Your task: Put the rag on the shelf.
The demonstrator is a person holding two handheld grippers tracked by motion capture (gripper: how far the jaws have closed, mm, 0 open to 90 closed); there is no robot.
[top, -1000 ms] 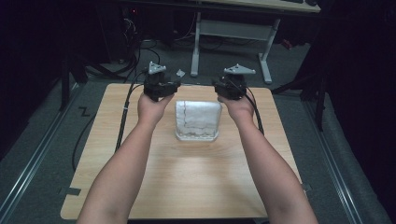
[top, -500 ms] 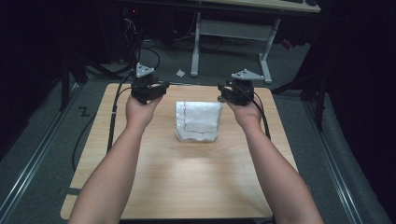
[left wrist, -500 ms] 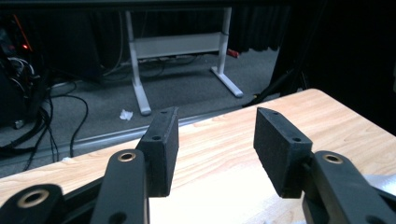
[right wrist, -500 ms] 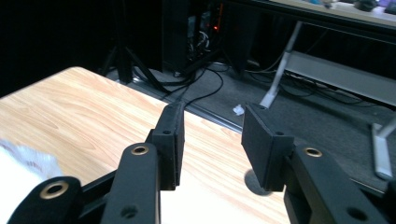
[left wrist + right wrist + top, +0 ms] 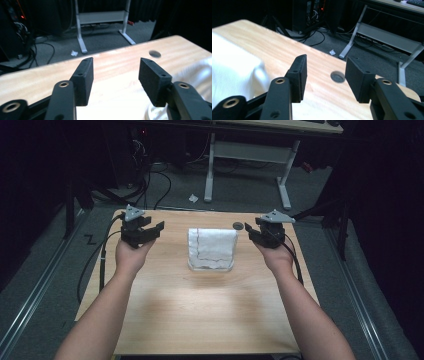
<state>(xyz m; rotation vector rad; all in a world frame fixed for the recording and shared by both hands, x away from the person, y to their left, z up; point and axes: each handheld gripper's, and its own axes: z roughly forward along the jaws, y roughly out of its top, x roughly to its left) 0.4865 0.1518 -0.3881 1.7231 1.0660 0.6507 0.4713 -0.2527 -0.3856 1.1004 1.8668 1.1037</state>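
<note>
On the table (image 5: 200, 310), folded cloth (image 5: 211, 249) (stitching blurred) between open-jawed grippers.

white cloth (image 5: 197, 75) — cut off by frame's right edge, blown out | dark thin line on the cloth (image 5: 200, 251) — too small to identify

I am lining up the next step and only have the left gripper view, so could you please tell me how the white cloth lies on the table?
Observer: The white cloth lies folded in a neat rectangle at the middle of the table.
Operator: Thank you. Where is the right tool?
Observer: The right tool hangs open, to the right of the cloth and clear of it.
Operator: And mine?
Observer: The left tool is open, left of the cloth, not touching it.
</note>
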